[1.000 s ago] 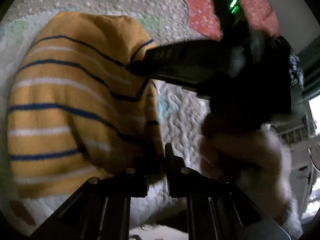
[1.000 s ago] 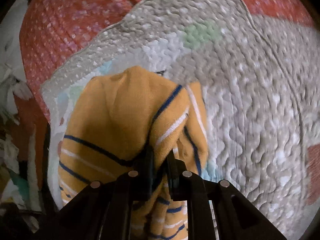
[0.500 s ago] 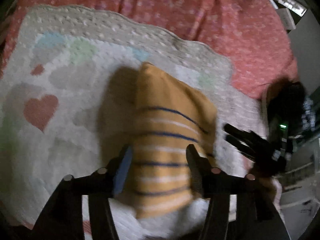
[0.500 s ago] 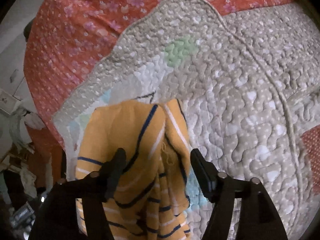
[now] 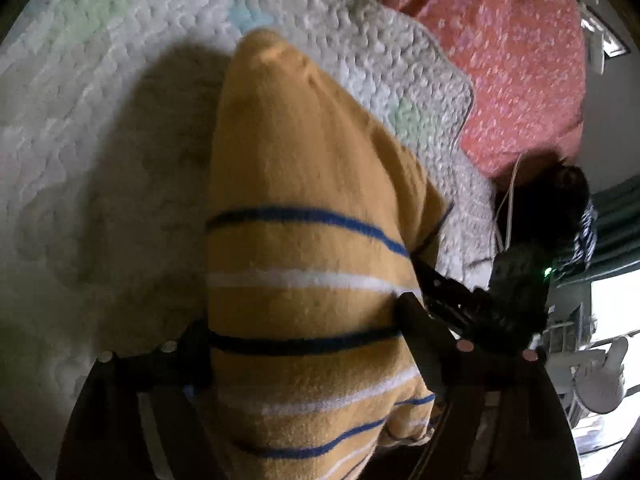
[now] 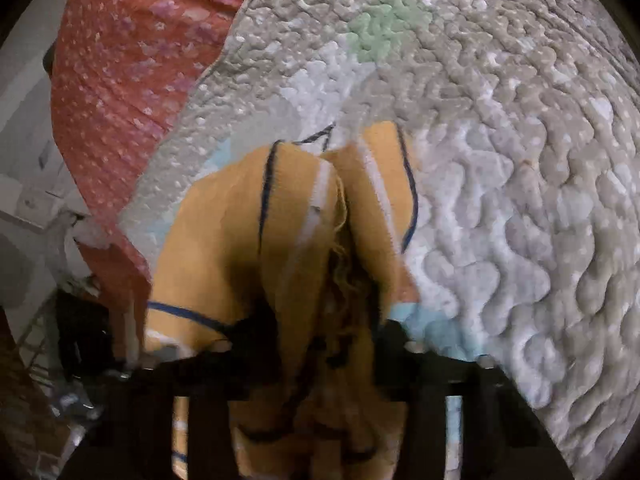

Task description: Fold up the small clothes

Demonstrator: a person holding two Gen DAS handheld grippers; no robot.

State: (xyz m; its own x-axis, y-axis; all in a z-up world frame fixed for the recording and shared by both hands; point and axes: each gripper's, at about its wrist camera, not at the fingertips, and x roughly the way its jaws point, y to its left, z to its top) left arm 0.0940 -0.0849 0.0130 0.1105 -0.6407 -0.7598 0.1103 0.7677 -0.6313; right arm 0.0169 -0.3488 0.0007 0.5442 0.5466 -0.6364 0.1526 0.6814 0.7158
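A pale quilted blanket [image 5: 100,128] over a red flowered bedspread [image 5: 520,60] fills both views.

Your folded yellow striped garment [image 5: 304,280] lies on the blanket, centre to lower frame. Your left tongs [image 5: 304,340] are spread wide, one finger on each side of it; your right tongs [image 6: 320,340] are also released, straddling its bunched end.

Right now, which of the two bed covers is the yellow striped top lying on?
The pale quilted blanket, bumpy with pastel patches. The striped top lies on it, between the left tongs; the red flowered sheet lies beyond the blanket's edge.
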